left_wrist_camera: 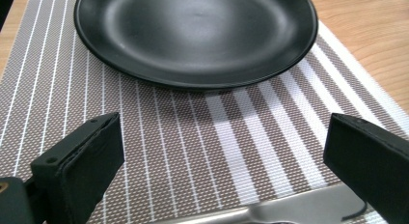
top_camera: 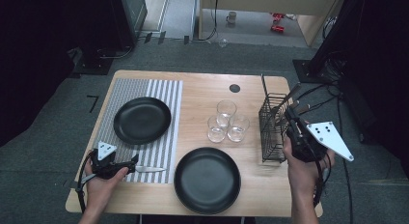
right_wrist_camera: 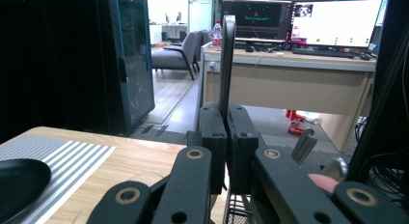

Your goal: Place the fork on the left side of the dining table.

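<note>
A silver knife (top_camera: pixel 149 169) lies on the striped placemat (top_camera: pixel 164 96) at its front edge, below a black plate (top_camera: pixel 142 119). My left gripper (top_camera: pixel 131 162) sits at the knife's handle end, open; in the left gripper view the knife (left_wrist_camera: pixel 289 209) lies low between the spread jaws of that gripper (left_wrist_camera: pixel 222 137), untouched. At the right, my right gripper (top_camera: pixel 293 119) is at the top of a black wire cutlery caddy (top_camera: pixel 270 132). In the right gripper view this gripper (right_wrist_camera: pixel 227 122) is shut on a thin dark utensil handle (right_wrist_camera: pixel 226 60) that stands upright.
A second black plate (top_camera: pixel 207 179) lies at the table's front centre. Three clear glasses (top_camera: pixel 225 110) cluster between the plates and the caddy. More utensil handles (top_camera: pixel 303 108) stick out of the caddy. A small dark hole (top_camera: pixel 235 88) marks the table's far side.
</note>
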Demonstrator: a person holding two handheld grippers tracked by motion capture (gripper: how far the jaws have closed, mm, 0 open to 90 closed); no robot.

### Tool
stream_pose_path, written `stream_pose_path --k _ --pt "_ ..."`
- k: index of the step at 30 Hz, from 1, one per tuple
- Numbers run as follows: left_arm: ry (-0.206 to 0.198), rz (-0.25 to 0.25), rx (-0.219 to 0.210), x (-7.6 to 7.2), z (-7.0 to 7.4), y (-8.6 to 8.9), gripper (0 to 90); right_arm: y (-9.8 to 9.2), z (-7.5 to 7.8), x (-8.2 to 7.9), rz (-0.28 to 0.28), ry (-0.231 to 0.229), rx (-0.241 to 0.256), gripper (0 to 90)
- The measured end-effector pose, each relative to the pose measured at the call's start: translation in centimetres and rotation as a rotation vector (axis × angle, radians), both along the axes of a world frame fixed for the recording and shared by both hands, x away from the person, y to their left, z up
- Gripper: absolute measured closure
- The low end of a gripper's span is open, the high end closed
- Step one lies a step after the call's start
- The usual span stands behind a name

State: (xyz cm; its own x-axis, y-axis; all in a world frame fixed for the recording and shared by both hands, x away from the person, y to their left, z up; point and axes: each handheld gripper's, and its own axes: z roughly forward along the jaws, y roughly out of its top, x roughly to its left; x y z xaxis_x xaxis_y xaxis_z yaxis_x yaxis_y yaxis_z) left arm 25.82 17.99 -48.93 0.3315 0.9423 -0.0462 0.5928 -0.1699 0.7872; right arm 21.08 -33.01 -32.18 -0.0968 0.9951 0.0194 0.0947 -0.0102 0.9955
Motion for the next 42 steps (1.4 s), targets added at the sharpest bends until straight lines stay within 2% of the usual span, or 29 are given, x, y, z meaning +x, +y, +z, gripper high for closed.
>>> stream_pose_path --k 12,19,30,34,42 --pt "-0.016 -0.031 -0.034 -0.1 0.8 -1.2 0.8 1.2 0.4 0.2 0.04 0.003 0.013 88.3" --pt "-0.028 -0.049 -0.034 -0.1 1.4 -2.0 0.8 2.1 0.2 0.5 0.073 0.01 0.017 88.3" --pt "-0.05 -0.097 -0.047 -0.3 2.5 -4.3 0.8 3.5 0.1 0.9 0.129 0.016 0.03 88.3" --pt "-0.051 -0.116 -0.049 -0.3 2.6 -5.1 0.8 3.9 0.2 0.9 0.156 0.025 0.061 88.3" --pt "-0.057 -0.142 -0.066 -0.2 3.0 -6.5 0.8 4.9 0.2 1.1 0.192 0.028 0.072 88.3"
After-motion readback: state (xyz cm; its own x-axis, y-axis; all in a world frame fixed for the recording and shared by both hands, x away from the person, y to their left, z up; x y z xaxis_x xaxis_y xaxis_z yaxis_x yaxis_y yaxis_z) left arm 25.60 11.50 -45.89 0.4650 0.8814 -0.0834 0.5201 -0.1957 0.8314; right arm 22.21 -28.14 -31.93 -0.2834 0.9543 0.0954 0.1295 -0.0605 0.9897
